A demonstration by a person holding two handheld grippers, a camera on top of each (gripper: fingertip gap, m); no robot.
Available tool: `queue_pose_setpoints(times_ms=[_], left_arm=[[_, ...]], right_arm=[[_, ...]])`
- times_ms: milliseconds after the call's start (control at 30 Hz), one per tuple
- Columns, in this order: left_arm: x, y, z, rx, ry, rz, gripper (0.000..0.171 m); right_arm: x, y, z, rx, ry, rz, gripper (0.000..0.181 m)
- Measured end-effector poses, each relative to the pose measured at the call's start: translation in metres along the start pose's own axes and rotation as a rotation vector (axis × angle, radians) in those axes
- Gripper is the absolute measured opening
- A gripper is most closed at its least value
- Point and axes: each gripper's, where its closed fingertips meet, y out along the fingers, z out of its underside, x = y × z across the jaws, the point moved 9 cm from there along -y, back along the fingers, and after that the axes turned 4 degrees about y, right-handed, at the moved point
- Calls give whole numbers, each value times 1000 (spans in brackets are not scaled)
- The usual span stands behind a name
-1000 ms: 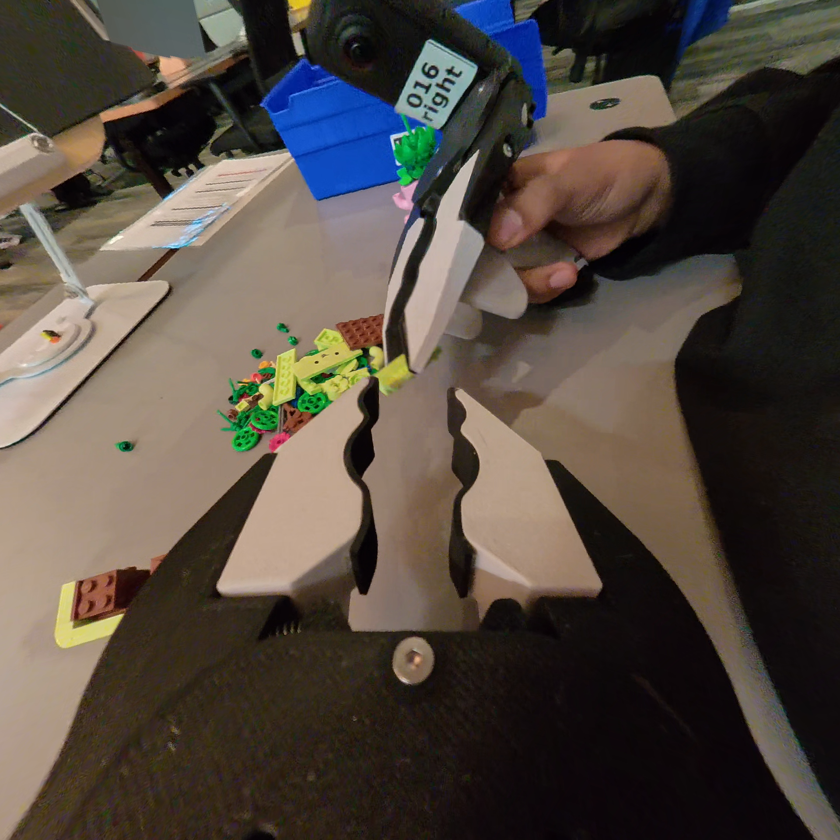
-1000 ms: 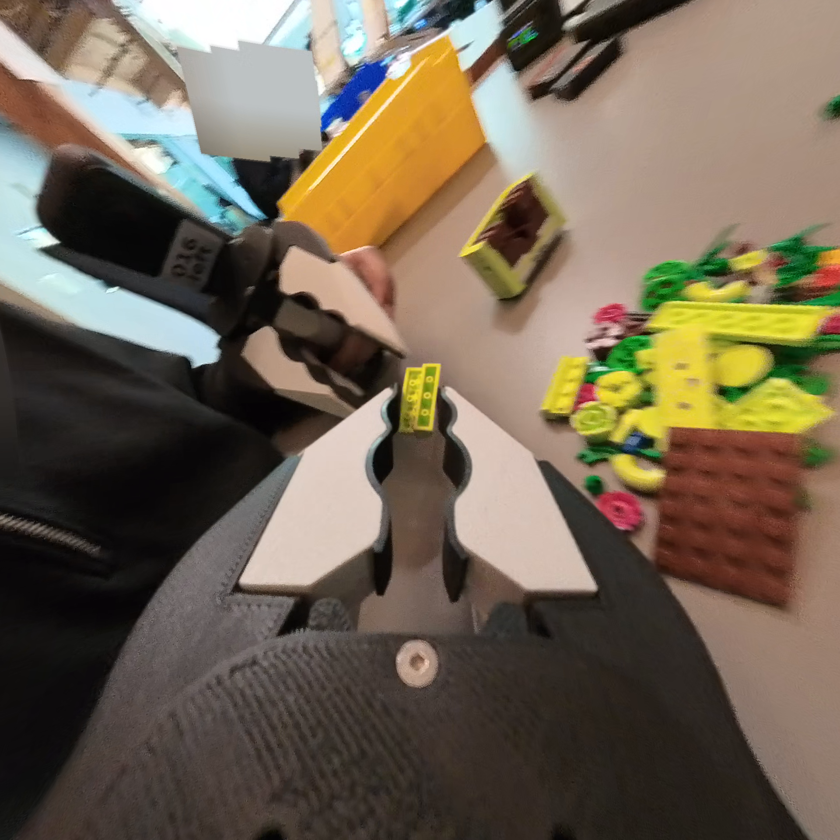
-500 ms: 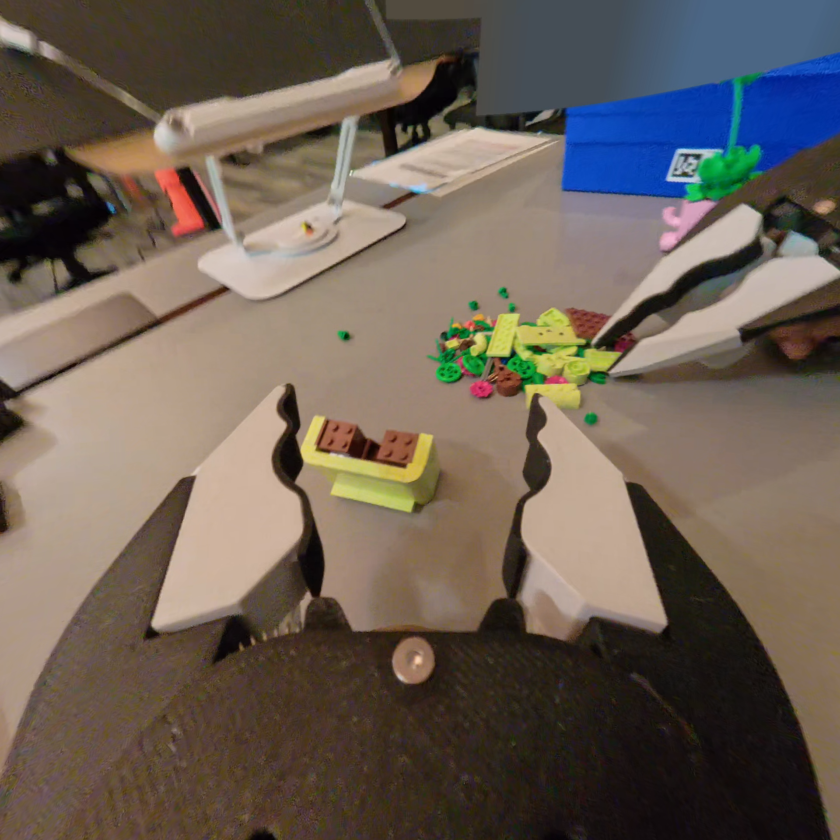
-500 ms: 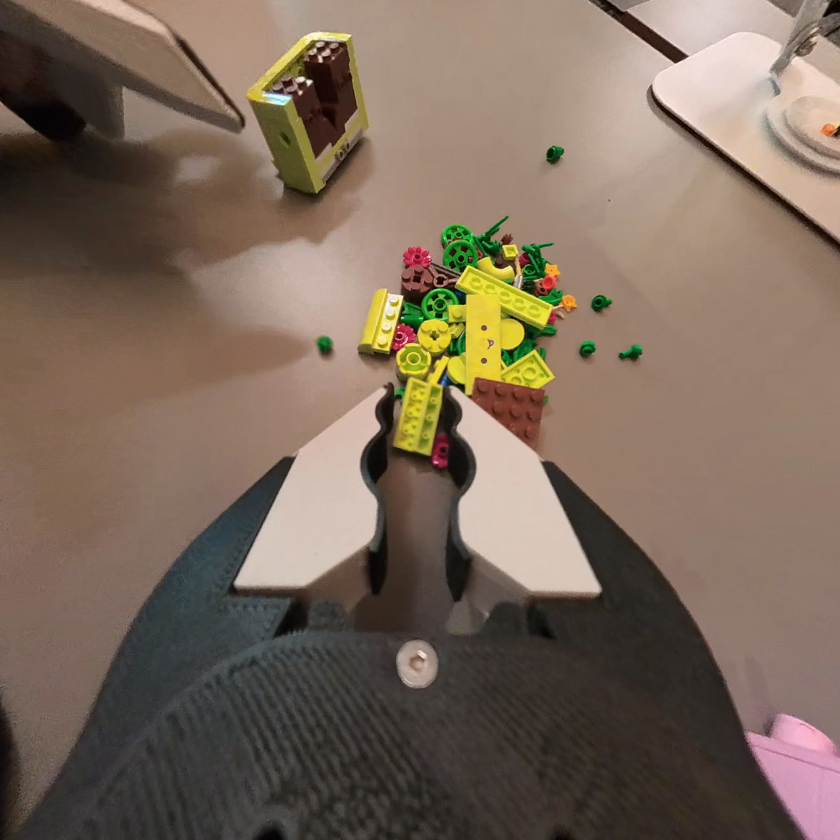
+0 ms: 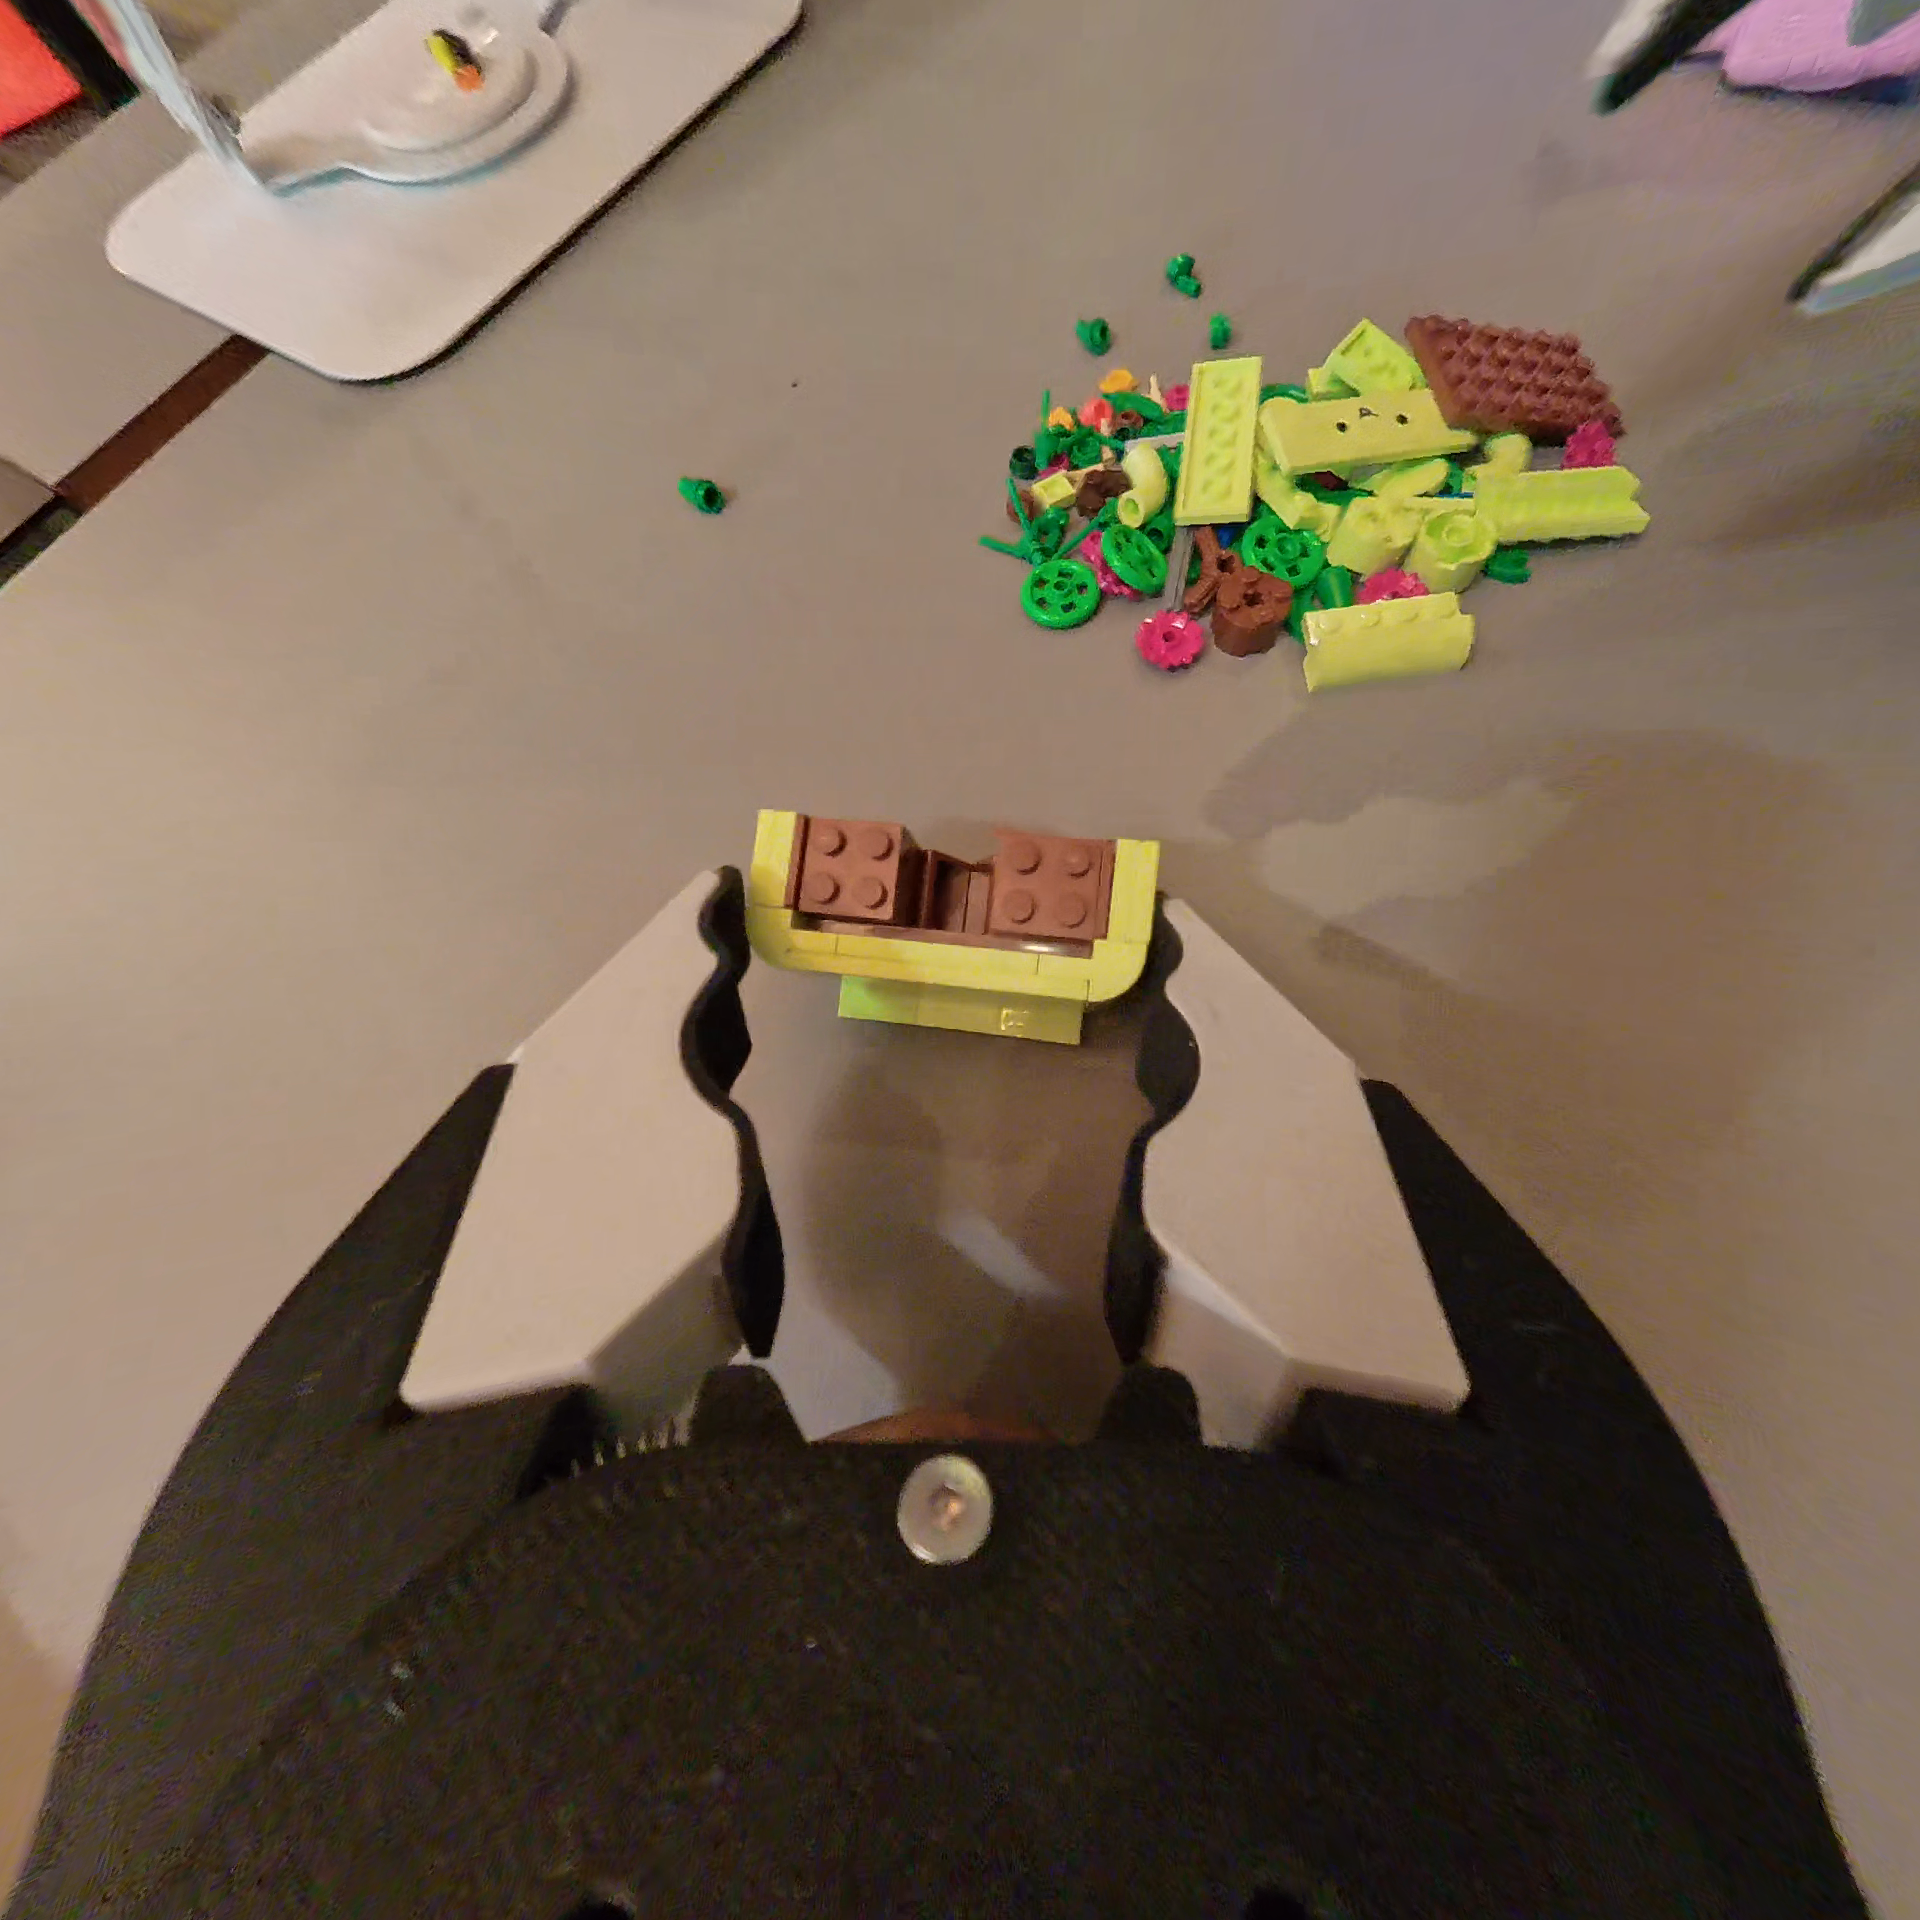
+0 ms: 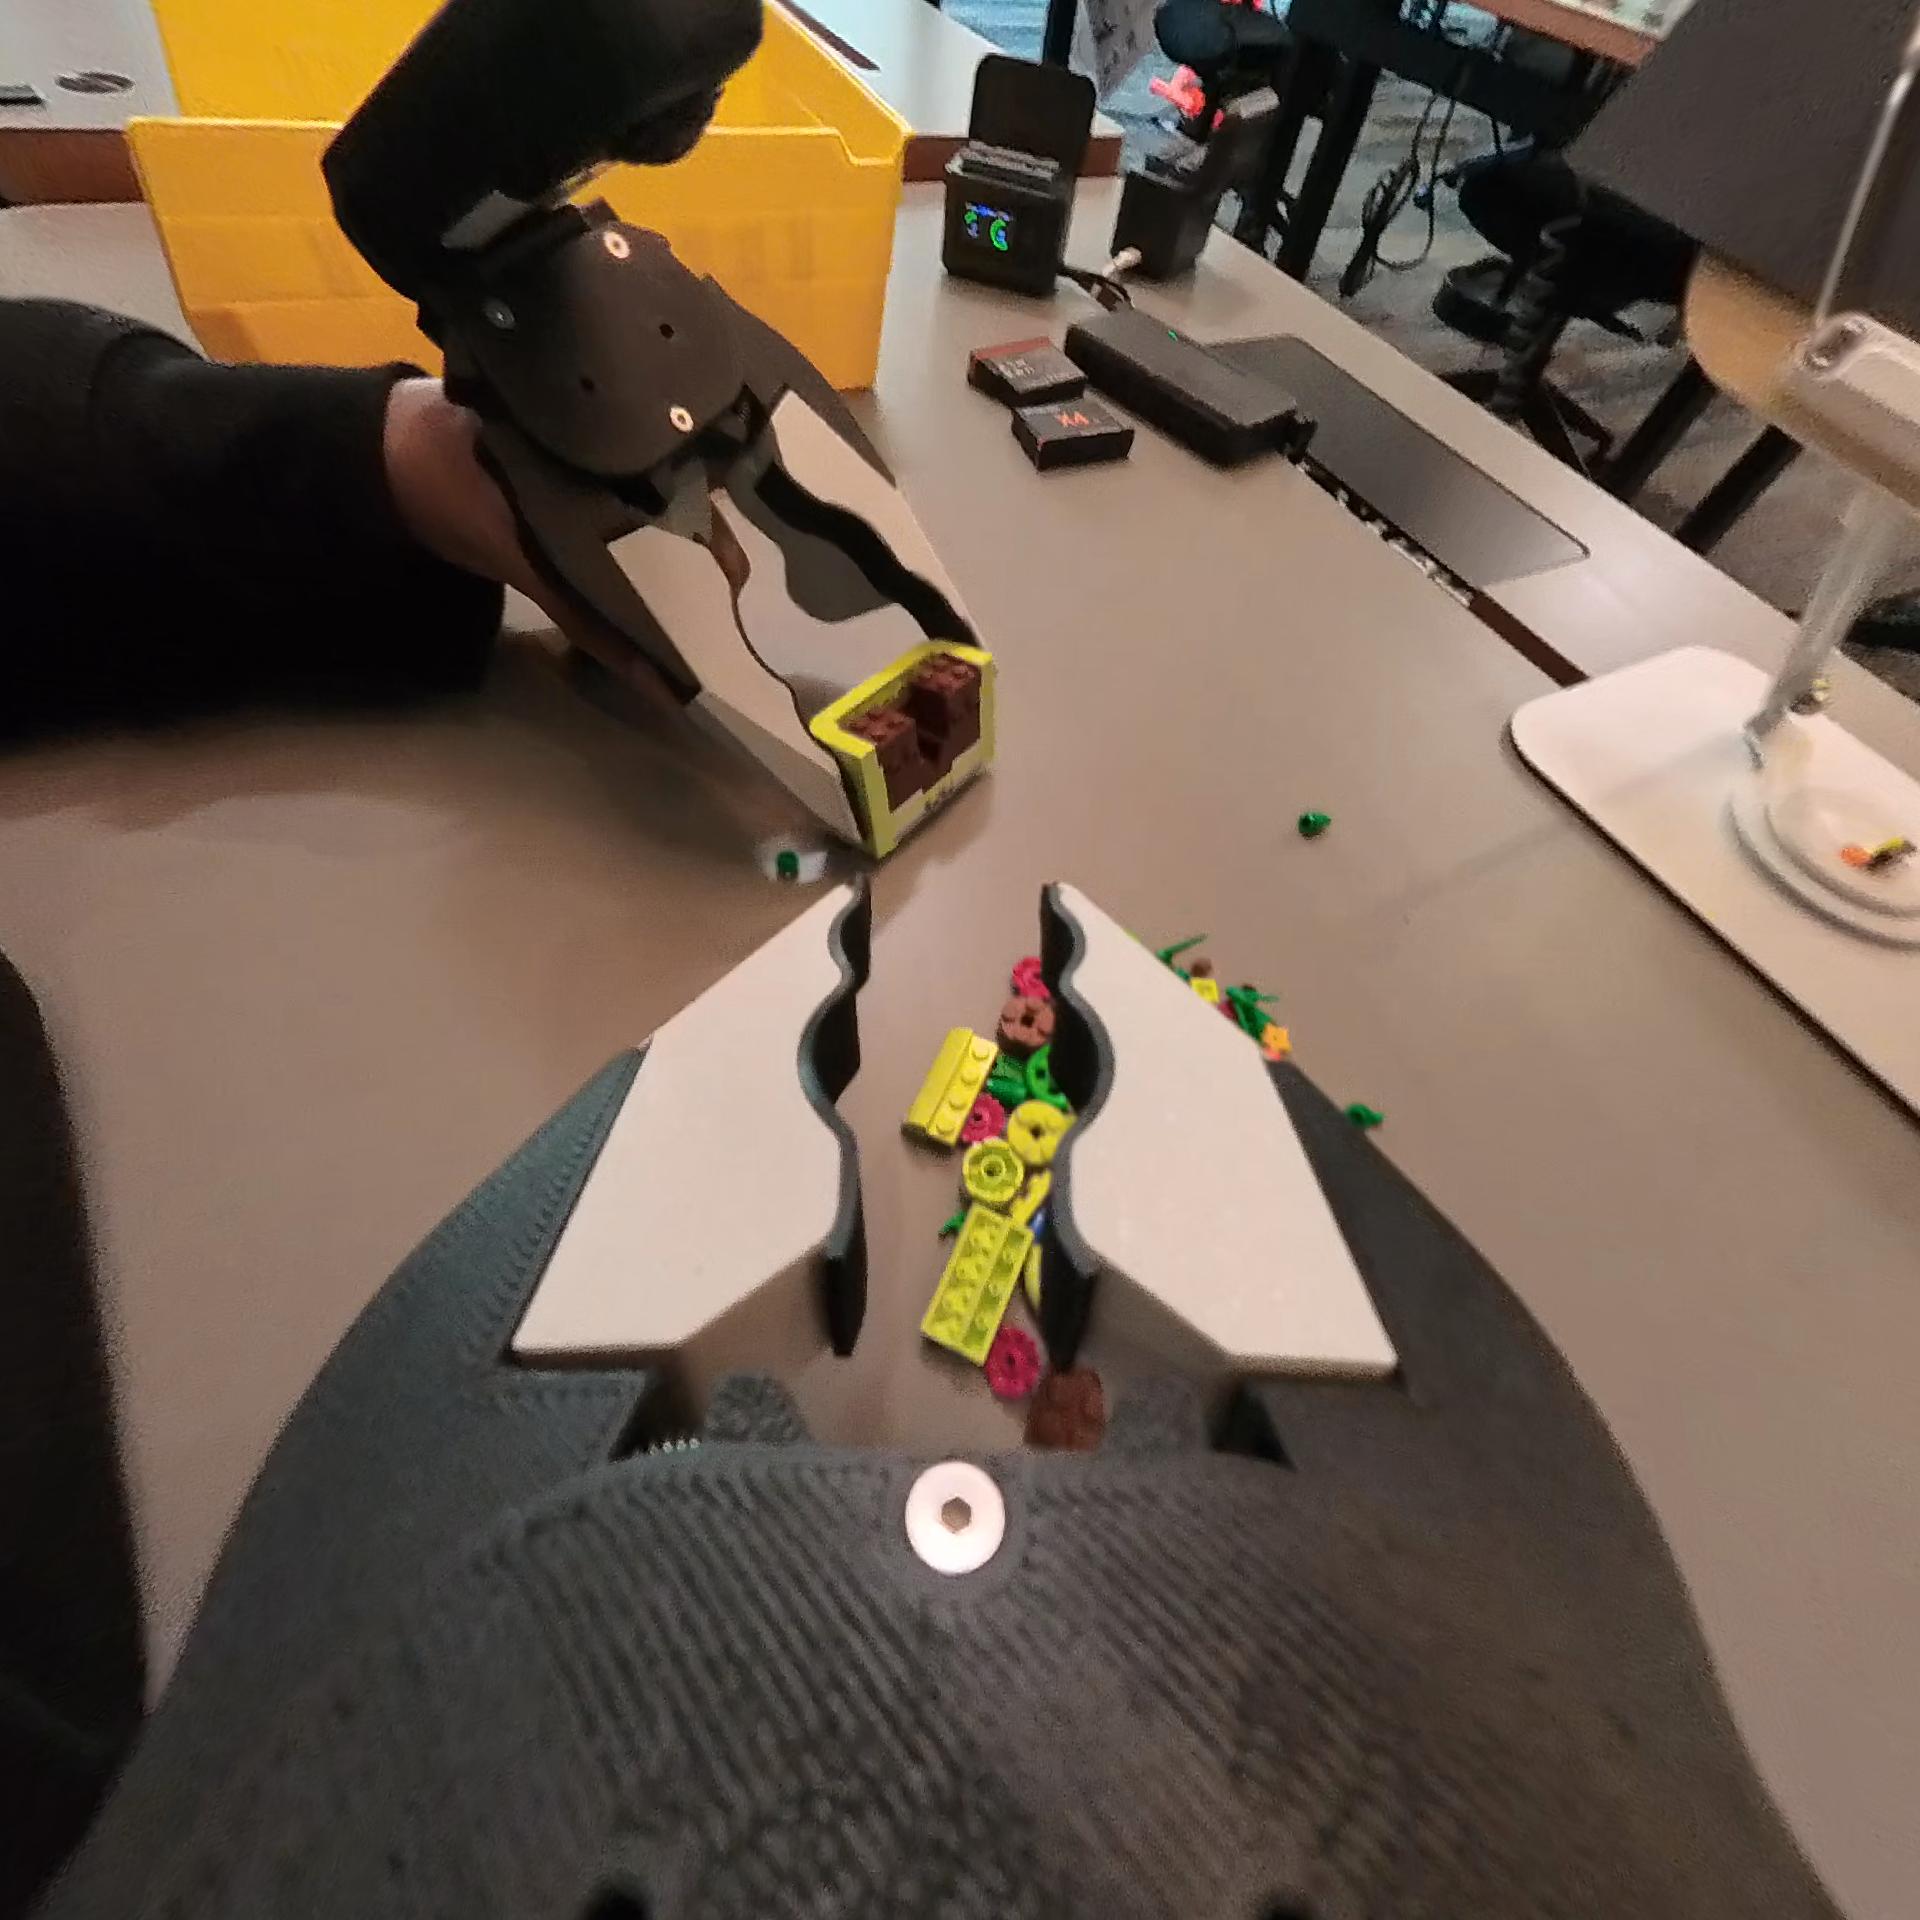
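A small assembly point(image 5: 951, 914) of lime walls and brown bricks sits on the grey table point(image 5: 416, 727). My left gripper point(image 5: 943, 902) has a fingertip against each side of it and is shut on it. The right wrist view also shows that assembly point(image 6: 914, 743) between the left gripper's fingers point(image 6: 769, 727). My right gripper point(image 6: 954, 904) is open and empty, low over a pile of loose lime, green, pink and brown pieces point(image 6: 997, 1122). A lime plate point(image 6: 977, 1283) lies on the table between its fingers. The pile point(image 5: 1320, 499) lies to the right, beyond the left gripper.
A yellow bin point(image 6: 790, 208) stands behind the left gripper, and black devices point(image 6: 1174, 384) lie beside the bin. A white lamp base point(image 5: 416, 177) sits at the far left, shown at the right in the right wrist view point(image 6: 1714, 790). A loose green stud point(image 5: 701, 494) lies alone. The loose green stud point(image 5: 701, 494) is closer to my left gripper, around 12 centimetres from its tips; the right tips are 20 centimetres off. It is also in sight in the right wrist view point(image 6: 1311, 819).
My left gripper came down to the lime-and-brown assembly and closed its fingers onto its sides. My right gripper opened, and the lime plate it held now lies on the table.
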Motion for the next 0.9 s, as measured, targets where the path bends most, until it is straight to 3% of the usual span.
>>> queue_pose_setpoints(times_ms=[100,233,333,467,900], left_arm=[[-1,-2,0,-14,15,-13,71],[10,-12,-1,-98,-50,-99,72],[20,-19,3,-124,-105,-145,71],[20,-24,5,-138,-111,-155,71],[18,-26,6,-147,-107,-174,71]], right_arm=[[3,15,6,-7,2,-35,31],[23,39,23,79,25,-119,30],[31,62,24,168,29,-116,19],[37,88,21,252,130,-170,22],[41,105,19,305,78,-92,5]])
